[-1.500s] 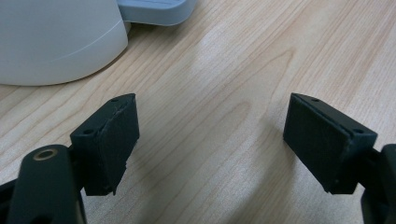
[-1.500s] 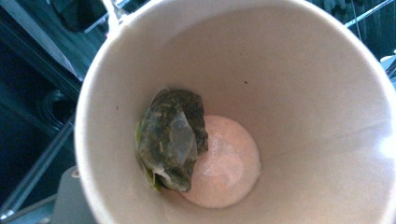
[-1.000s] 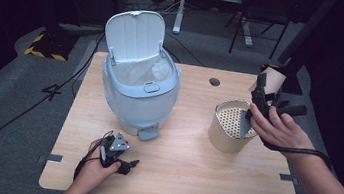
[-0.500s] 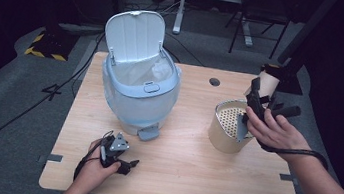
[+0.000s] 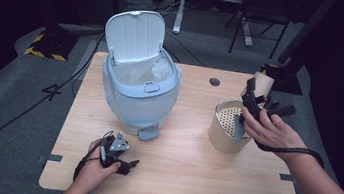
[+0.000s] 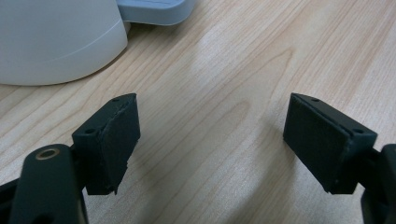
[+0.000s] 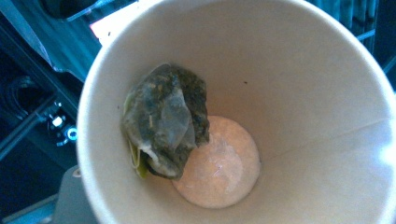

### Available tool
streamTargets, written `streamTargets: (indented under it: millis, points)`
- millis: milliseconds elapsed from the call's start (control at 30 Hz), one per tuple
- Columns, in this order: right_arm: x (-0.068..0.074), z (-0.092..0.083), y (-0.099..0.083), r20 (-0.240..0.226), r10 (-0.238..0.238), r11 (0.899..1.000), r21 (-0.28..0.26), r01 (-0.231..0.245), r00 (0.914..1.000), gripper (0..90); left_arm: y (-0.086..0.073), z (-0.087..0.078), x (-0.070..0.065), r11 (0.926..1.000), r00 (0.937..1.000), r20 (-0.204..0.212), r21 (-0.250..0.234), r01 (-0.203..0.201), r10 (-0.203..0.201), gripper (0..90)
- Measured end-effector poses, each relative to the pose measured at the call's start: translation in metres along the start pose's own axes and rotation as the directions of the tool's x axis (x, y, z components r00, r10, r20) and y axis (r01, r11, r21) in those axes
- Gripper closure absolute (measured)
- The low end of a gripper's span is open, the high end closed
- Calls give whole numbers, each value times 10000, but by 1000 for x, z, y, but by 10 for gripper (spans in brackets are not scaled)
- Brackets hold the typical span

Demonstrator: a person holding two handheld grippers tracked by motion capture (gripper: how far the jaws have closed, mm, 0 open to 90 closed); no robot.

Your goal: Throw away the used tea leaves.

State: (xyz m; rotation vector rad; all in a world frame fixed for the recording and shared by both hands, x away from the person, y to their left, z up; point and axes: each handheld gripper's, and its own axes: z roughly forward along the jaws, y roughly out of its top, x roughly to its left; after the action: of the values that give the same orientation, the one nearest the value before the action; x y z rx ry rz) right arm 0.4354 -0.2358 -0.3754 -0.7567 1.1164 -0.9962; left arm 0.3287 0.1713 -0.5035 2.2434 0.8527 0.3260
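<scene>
- Left gripper (image 5: 123, 164): resting on the near edge of the bench (image 5: 175, 173), just in front of the bin's pedal (image 5: 147, 134). Its jaws stand wide apart with bare wood between them in the left gripper view, holding nothing. It has not shifted over the last second.
- Right gripper (image 5: 256, 95): clamped on a paper cup (image 5: 261, 83), jaws nearly closed on its wall. Compared with a second ago the hand has come slightly lower and nearer the strainer pot (image 5: 226, 127), and the cup sits lower over the far right of the bench (a small move, not a swing).
- Cup contents: the right gripper view looks straight down into the cup (image 7: 280, 116), where a wet tea bag (image 7: 163, 121) clings to the inner wall above the white bottom. It has not fallen out.
- Strainer pot: tan, with a perforated insert, standing just beside the right hand, toward the person.
- Bin (image 5: 138, 92): farther left and back, lid (image 5: 135, 34) up, liner showing, well apart from the cup.
- What it means: the cup looks to be on its way to emptying, probably into the strainer, since it has closed on that. Tipping is not yet done, and the clinging bag may need a shake.
</scene>
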Motion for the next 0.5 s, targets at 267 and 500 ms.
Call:
streamTargets:
  millis: [267,500]
  points:
    - [-4,5,-9,-108,727,9959,552,-720,9973,305,0,0,0,10000,10000,30,-3,3,-3,193]
    - [-6,2,-1,100,-220,9997,51,219,9997,306,0,0,0,10000,10000,56,-6,-6,6,192]
